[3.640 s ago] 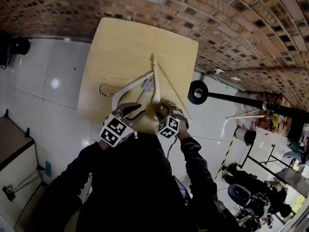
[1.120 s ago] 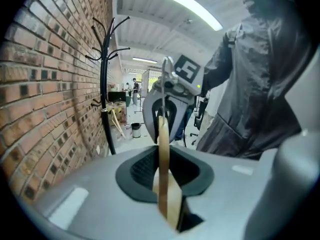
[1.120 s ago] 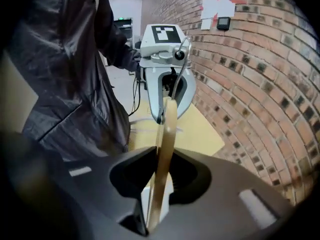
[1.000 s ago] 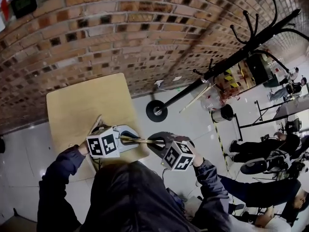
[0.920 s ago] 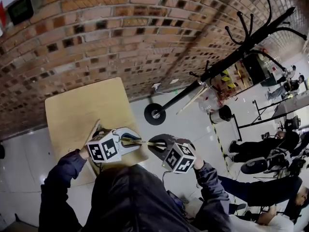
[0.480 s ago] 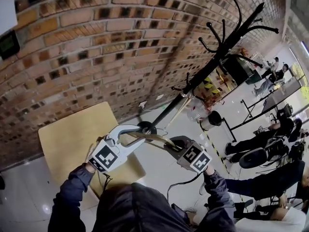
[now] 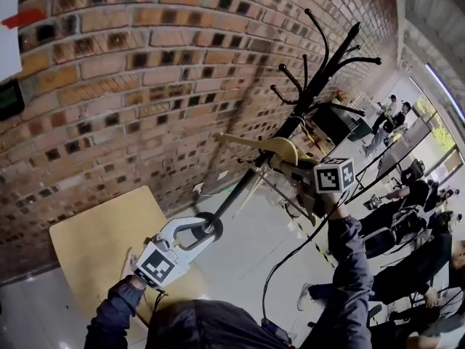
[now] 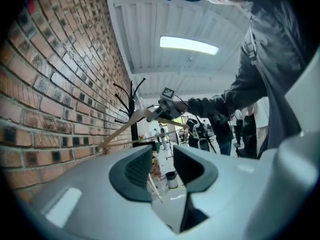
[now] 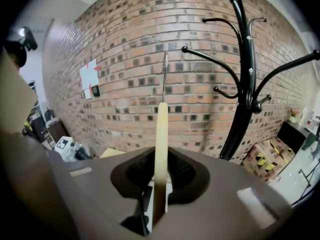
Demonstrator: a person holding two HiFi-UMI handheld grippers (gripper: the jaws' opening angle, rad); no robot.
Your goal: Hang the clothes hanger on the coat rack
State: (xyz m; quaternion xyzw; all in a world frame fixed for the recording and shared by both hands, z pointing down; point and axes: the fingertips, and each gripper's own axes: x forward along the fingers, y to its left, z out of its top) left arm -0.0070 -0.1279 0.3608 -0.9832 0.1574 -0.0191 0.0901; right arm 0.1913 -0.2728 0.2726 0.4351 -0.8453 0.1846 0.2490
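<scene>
The wooden clothes hanger (image 7: 256,143) hangs high in the air, my right gripper (image 7: 285,160) shut on its body. It sits just in front of the black coat rack (image 7: 320,78), below the curved arms. In the right gripper view the hanger (image 9: 160,129) stands edge-on between the pads, its metal hook (image 9: 165,66) pointing up, the coat rack (image 9: 246,79) to the right. My left gripper (image 7: 203,230) is low and to the left, open with nothing between its fingers (image 8: 137,170). From there the hanger (image 8: 131,118) shows far off.
A light wooden table (image 7: 94,238) stands against the brick wall (image 7: 145,86) at lower left. The rack's round base (image 7: 215,229) rests on the floor beside it. People and chairs (image 7: 407,217) fill the right side. A white paper (image 7: 9,27) is taped to the wall.
My right gripper has carried the hanger up and to the right, close to the rack's arms. My left gripper has let go of the hanger, opened and stayed low.
</scene>
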